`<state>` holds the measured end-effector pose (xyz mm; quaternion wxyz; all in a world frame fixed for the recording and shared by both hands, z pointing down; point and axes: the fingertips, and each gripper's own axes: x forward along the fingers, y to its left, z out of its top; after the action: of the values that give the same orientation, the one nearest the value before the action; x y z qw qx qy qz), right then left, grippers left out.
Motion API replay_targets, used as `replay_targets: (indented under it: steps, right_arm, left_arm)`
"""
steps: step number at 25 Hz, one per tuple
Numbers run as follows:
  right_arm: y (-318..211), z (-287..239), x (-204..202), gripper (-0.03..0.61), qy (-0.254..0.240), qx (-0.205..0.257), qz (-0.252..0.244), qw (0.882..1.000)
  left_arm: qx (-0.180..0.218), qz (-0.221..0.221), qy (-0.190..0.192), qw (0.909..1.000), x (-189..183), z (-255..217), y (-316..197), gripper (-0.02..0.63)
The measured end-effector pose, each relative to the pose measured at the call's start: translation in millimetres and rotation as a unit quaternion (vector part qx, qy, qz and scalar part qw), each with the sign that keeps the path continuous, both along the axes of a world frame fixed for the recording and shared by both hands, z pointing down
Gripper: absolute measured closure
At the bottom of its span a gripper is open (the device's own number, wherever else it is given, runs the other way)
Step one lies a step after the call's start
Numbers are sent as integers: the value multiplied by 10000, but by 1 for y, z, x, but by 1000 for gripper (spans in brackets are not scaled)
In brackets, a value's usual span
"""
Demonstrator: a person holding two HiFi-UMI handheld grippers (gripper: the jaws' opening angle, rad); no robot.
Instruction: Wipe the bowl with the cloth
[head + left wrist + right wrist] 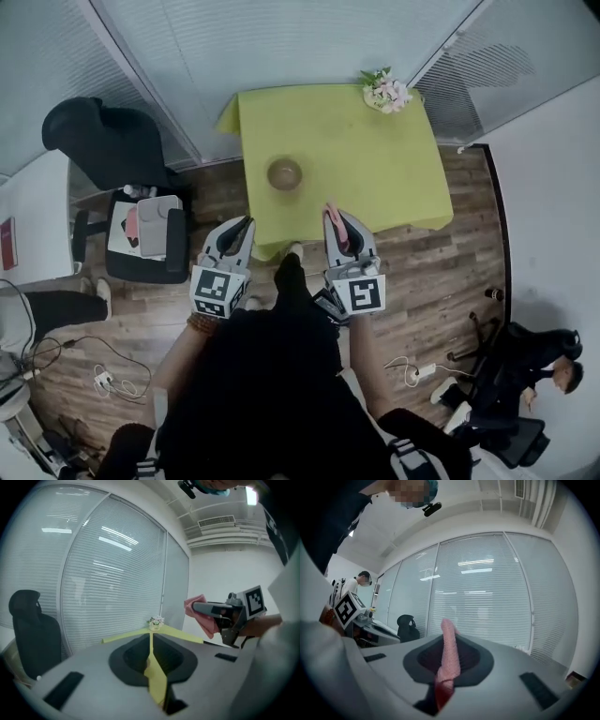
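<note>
Nearest the person, both claws are held out at waist height, short of the bench edge. The left claw (245, 225) is closed and empty: its own view shows the two jaws drawn together, with only a thin sliver of the bench's yellow-green cover visible between them. The right claw (333, 216) is clamped on the pink cloth (449, 654), which stands up between its jaws as a narrow fold, with a loose end hanging out past the tips.

Beyond them stands the bench (384, 159). The bowl (284, 173), small and brownish, sits upright on its near left part, ahead of the left claw and well apart from both claws. At the far right corner is a small bunch of flowers (386, 91). A black office chair (103, 141) stands off to the left against the blinds.

I judge this to be the approach: the cloth is in hand, but no wiping has begun. The next move probably calls for bringing the right claw over the bowl and pressing the cloth inside it, with the left claw opening to steady the rim so that the light bowl does not skid.
</note>
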<state>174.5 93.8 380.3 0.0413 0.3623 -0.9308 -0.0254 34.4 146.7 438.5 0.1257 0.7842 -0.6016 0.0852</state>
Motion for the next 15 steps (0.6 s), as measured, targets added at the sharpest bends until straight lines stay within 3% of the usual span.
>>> replay_targets:
  steps: [3, 6, 10, 15]
  right_arm:
    - [-63, 6, -5, 552, 59, -171, -97, 9998]
    - [-113, 22, -17, 552, 349, -439, -282, 9980]
    - [-145, 40, -30, 552, 591, -695, -513, 9945]
    - [-177, 74, -37, 552, 1210, -1002, -261, 9872]
  left_arm:
    - [-252, 37, -90, 9996, -9, 2, -41, 586]
    - [-494, -27, 118, 9987, -20, 16, -82, 586]
    - [-885, 28, 309, 9956, -31, 50, -119, 584]
    - [-1280, 372, 570, 9894, -48, 97, -153, 584]
